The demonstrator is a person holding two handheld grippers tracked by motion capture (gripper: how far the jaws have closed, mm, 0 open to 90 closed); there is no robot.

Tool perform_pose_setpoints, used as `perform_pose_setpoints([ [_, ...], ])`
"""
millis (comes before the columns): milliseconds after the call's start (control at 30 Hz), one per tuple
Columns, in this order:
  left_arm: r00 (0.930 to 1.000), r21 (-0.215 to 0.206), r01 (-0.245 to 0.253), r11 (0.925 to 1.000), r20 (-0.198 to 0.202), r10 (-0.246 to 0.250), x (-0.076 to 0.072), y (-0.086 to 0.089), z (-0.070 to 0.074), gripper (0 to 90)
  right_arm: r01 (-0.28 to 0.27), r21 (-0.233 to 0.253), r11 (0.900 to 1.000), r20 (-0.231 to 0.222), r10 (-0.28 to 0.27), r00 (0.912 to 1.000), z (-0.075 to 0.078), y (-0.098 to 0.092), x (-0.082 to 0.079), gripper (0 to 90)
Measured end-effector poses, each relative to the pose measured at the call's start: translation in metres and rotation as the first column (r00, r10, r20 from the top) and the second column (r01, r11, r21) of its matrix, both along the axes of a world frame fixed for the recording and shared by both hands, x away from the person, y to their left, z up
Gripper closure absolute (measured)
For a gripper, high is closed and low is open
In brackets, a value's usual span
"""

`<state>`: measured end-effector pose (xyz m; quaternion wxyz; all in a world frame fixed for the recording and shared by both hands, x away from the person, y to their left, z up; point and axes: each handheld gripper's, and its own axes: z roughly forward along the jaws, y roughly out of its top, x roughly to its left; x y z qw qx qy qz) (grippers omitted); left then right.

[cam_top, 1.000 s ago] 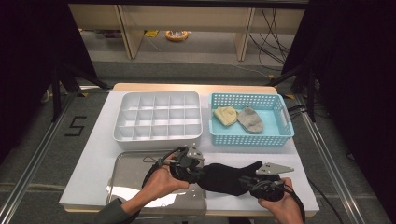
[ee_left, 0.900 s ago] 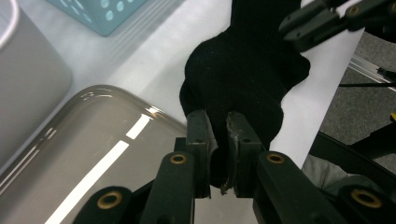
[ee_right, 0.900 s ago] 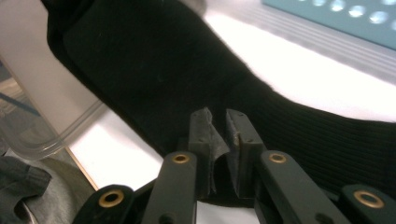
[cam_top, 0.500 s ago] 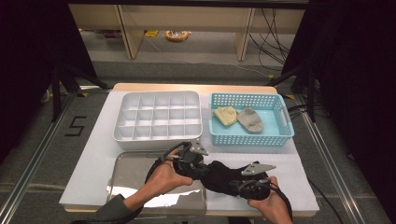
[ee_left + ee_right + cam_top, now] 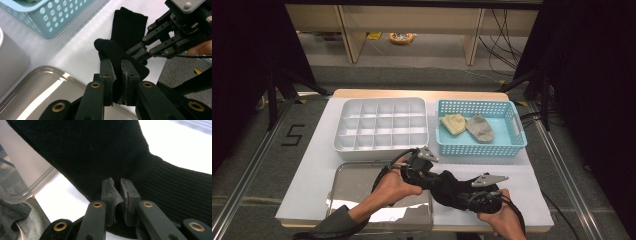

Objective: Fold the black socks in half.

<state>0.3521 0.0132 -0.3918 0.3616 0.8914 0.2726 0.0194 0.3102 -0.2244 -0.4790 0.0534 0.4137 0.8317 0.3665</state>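
Sagging black sock [image 5: 451, 186] (ribbed cuff), pinched.

Black two-jaw grippers — brass pivot pins, grey triangular plates, black cables — olive sleeve [image 5: 334, 223].

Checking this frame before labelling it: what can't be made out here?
- Black sock: in the high view, both hand-held grippers and the hands cover its ends.
- Basket: cut by the top edge in the left gripper view.
- Floor item: too small in the high view to identify.

Left tongs [image 5: 428, 176] shifted right and forward off tray [image 5: 357, 186]; black sock [image 5: 452, 187] bunched shorter.
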Motion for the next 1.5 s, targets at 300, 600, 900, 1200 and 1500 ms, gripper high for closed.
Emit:
perform_pose_setpoints([
  [300, 0.9994, -0.019, 0.012, 0.9997, -0.033, -0.013, 0.002, -0.034, -0.004, 80.3, 0.163, 0.081, 0.983, 0.048, -0.168, 0.9846, 0.027, -0.052, -0.001, 80.7],
  [600, 0.9981, -0.002, 0.007, 1.0000, -0.062, -0.007, 0.013, -0.070, -0.012, 80.3, 0.224, 0.117, 0.967, 0.085, -0.235, 0.9684, 0.037, -0.081, -0.001, 79.8],
  [900, 0.9973, 0.022, 0.010, 0.9997, -0.072, -0.008, 0.022, -0.102, -0.025, 80.1, 0.234, 0.109, 0.966, 0.090, -0.244, 0.9655, 0.036, -0.094, 0.001, 79.0],
  [1200, 0.9963, 0.026, 0.013, 0.9996, -0.085, -0.011, 0.024, -0.122, -0.040, 77.3, 0.275, 0.103, 0.956, 0.078, -0.284, 0.9557, 0.035, -0.100, 0.001, 77.6],
  [1500, 0.9923, -0.094, -0.033, 0.9950, -0.122, 0.021, 0.020, -0.107, -0.028, 54.3, 0.300, 0.104, 0.948, 0.064, -0.307, 0.9494, 0.037, -0.106, 0.000, 75.1],
])
